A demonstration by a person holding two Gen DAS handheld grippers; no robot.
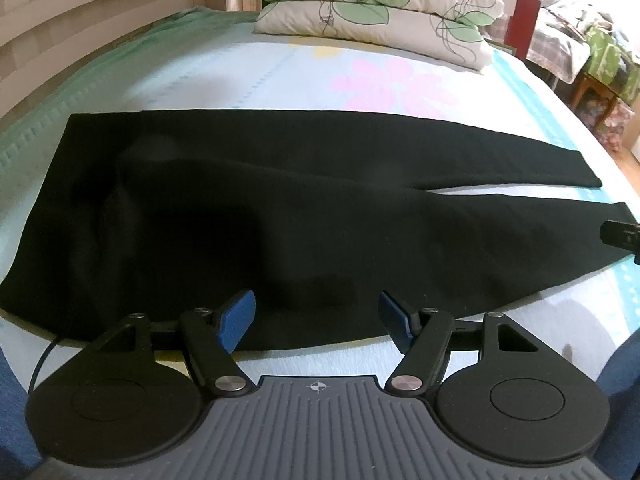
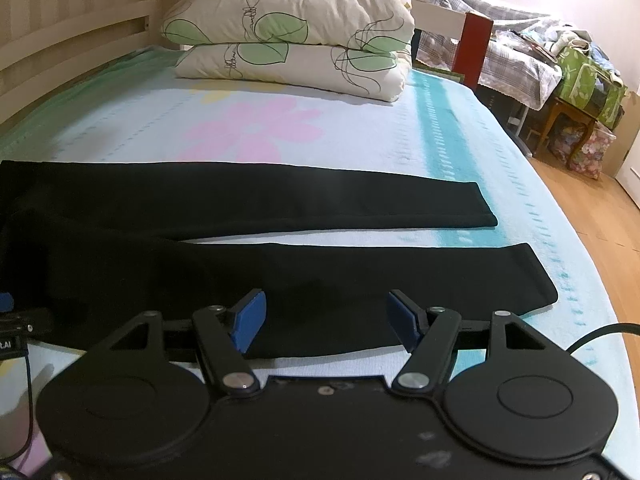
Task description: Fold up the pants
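The black, soft knit pants are laid flat across the bed with its pale blue flowered sheet, waistband to the left and both legs run out to the right with a narrow wedge of sheet between them, so that one leg can, it is judged, be brought over the other. The left tongs are held with blue pads apart at the near hem of the seat, nothing clamped. Further right, the right tongs are likewise spread over the near leg's edge, empty. Both appear poised for a paired pinch. Two stacked leaf-printed pillows are kept well clear at the far end of the bed.
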